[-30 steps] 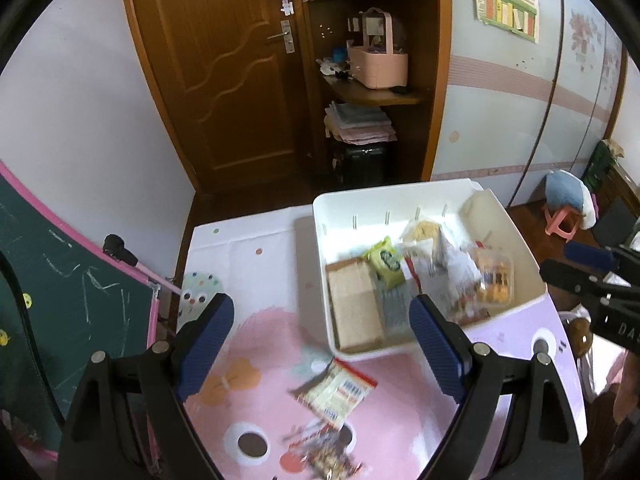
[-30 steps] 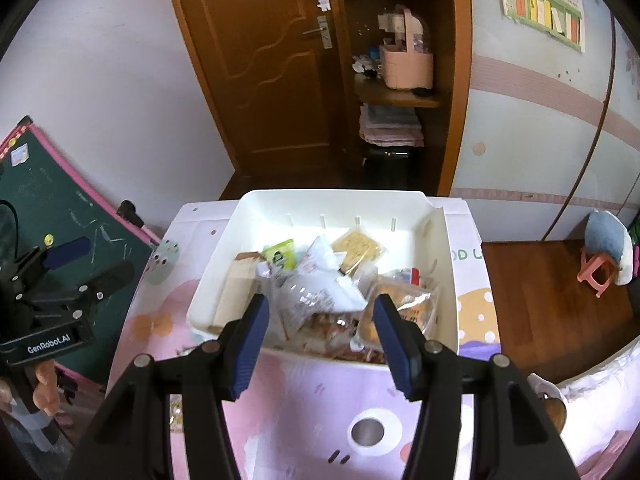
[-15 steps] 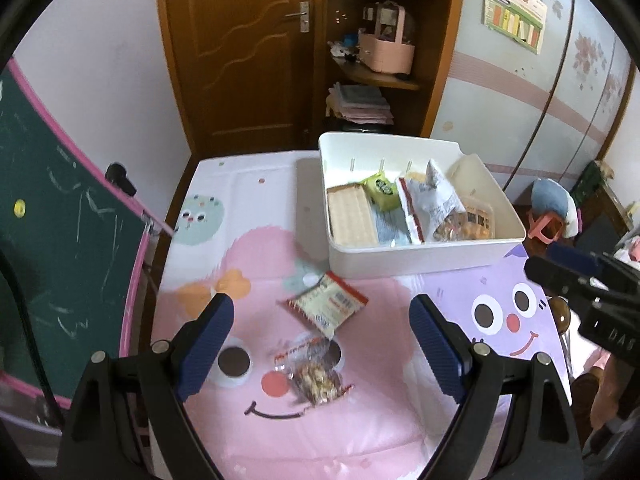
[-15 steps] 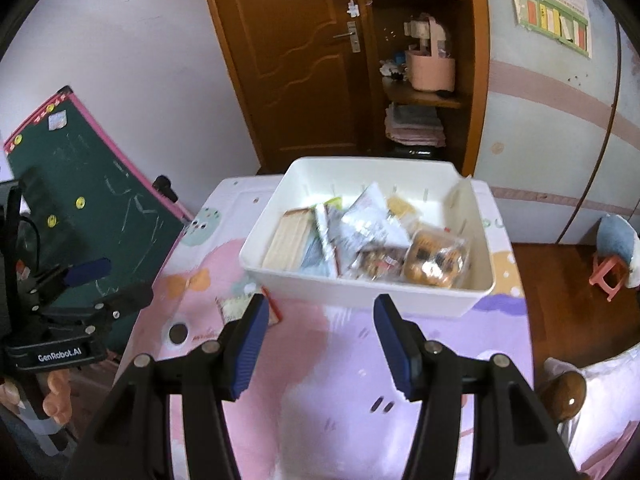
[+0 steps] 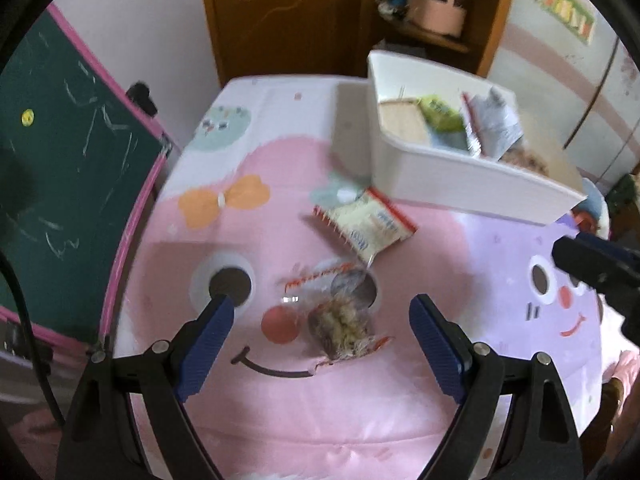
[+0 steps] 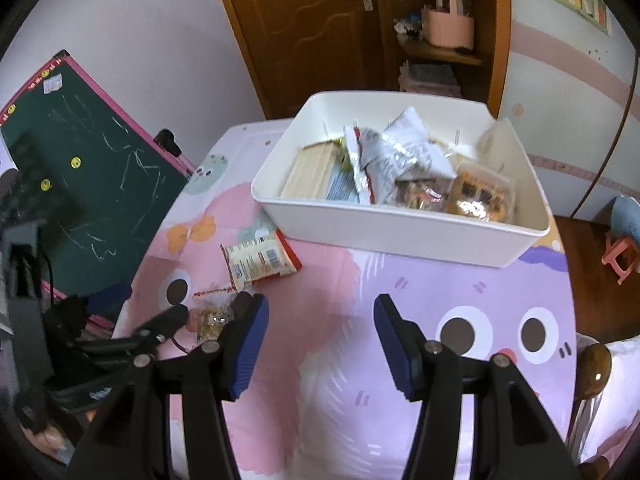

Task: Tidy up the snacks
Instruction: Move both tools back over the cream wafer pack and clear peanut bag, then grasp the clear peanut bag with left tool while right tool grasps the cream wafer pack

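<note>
A clear snack bag of brown pieces (image 5: pixel 340 322) lies on the pink cartoon tablecloth (image 5: pixel 280 408). My left gripper (image 5: pixel 320 316) is open, close above the cloth, with its blue pads on either side of that bag and clear of it. Just beyond lies a red-edged white packet (image 5: pixel 366 224). Behind that is a white bin (image 5: pixel 460 184) holding several snack packs. My right gripper (image 6: pixel 320 312) is open over the lilac part of the cloth with nothing between its fingers. The bin's near wall (image 6: pixel 400 236) lies ahead of it, and the packet (image 6: pixel 260 264) and the clear bag (image 6: pixel 212 316) to its left.
A green chalkboard with a pink frame (image 5: pixel 72 152) leans by the table's left edge. A wooden door (image 6: pixel 304 20) and a shelf with a pink basket (image 6: pixel 448 28) stand behind the table. A pink stool (image 6: pixel 622 256) is on the floor at the right.
Both grippers have sunk toward the table and drawn back from the bin. The left one now straddles the clear bag. Neither jaw width has changed.
</note>
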Tool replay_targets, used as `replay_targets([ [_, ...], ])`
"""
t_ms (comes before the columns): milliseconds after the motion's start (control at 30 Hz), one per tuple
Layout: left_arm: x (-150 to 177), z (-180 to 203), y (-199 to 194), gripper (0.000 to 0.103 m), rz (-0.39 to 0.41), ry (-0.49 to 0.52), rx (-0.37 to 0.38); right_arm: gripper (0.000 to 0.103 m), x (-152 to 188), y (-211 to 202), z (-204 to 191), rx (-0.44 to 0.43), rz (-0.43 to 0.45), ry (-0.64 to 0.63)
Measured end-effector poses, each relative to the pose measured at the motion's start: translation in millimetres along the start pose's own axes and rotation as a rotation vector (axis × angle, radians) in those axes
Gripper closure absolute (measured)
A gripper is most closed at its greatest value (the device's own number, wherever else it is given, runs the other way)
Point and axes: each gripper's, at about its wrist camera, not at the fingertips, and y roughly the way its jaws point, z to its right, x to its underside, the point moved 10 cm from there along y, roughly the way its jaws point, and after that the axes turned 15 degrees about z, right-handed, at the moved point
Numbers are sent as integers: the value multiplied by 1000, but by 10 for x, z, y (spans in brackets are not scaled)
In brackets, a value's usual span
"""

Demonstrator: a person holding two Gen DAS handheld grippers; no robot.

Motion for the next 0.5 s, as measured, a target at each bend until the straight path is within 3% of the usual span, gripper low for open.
replay_targets([
  [500, 452, -84, 635, 14, -122, -100, -54, 48, 66, 641, -206, -53, -73, 33],
])
